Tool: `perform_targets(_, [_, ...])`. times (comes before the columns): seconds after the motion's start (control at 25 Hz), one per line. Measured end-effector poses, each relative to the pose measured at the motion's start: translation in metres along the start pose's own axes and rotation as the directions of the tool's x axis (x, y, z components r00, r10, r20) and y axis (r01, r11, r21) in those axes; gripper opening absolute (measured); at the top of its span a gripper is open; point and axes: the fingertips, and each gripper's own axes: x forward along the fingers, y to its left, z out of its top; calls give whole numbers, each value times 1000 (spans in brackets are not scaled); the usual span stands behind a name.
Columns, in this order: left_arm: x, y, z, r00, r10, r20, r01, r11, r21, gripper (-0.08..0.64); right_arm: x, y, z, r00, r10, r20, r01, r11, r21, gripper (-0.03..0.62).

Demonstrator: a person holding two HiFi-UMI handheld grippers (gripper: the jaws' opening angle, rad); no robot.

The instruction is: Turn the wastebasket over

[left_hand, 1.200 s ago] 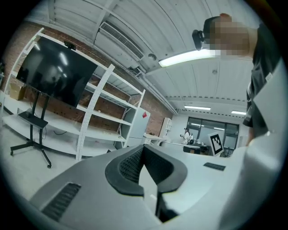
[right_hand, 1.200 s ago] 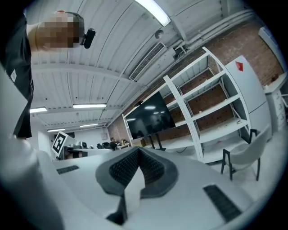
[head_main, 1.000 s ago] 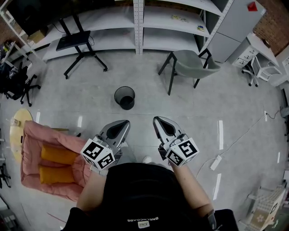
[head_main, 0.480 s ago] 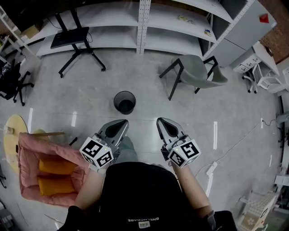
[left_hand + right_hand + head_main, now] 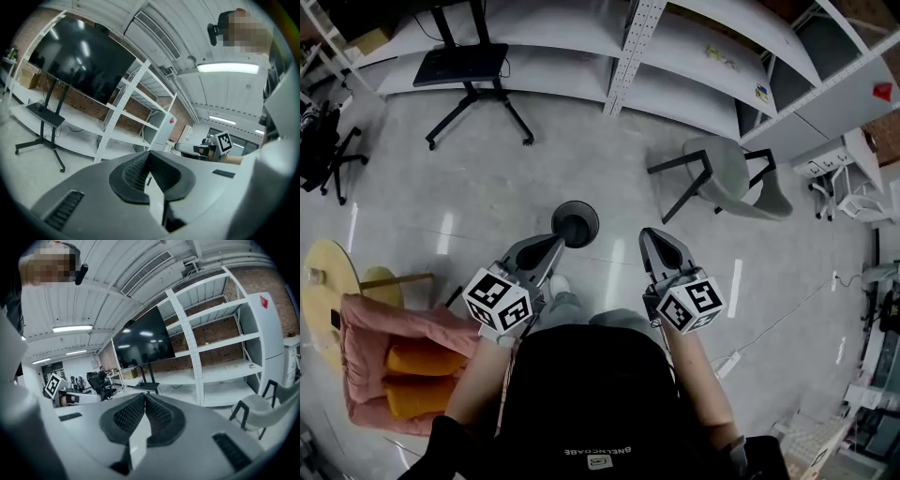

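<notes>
The room is bright and evenly lit. Long ceiling lights (image 5: 227, 68) glow white at the upper right of the left gripper view. They make shiny streaks on the floor (image 5: 581, 159). All pictures bend round at the edges, with dark corners.

Only one line of lettering shows. It is a short row of pale capital letters on the person's black top (image 5: 598, 454), seen from the head view. It runs upside down and is too small to read with certainty. A tiny pale tag (image 5: 598, 464) just below it is also illegible.

The left marker cube (image 5: 499, 302) on the left claw (image 5: 555, 246) and the right marker cube (image 5: 690, 305) on the right claw (image 5: 654, 236) bear black-and-white square patterns, no letters.

A red sticker (image 5: 265, 301) on a white cabinet (image 5: 274, 348) shows no readable print.
</notes>
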Motion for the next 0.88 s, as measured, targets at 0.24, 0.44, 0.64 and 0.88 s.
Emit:
perform_targets(0.24, [-4, 46, -5, 996, 86, -25, -87, 994, -72, 12, 51, 1, -7, 993, 55, -102, -56, 998, -2, 11])
perform_targets(0.44, [-8, 74, -15, 985, 168, -32, -171, 976, -136, 14, 86, -1, -24, 975, 107, -194, -110, 994, -3, 11])
perform_targets(0.64, [-3, 95, -29, 962, 267, -57, -273, 950, -153, 14, 117, -18, -46, 947, 166, -276, -176, 984, -10, 12])
perform_targets(0.88, [16, 120, -55, 920, 370, -129, -389, 902, -186, 15, 149, -48, -67, 904, 216, -368, -232, 973, 0, 14])
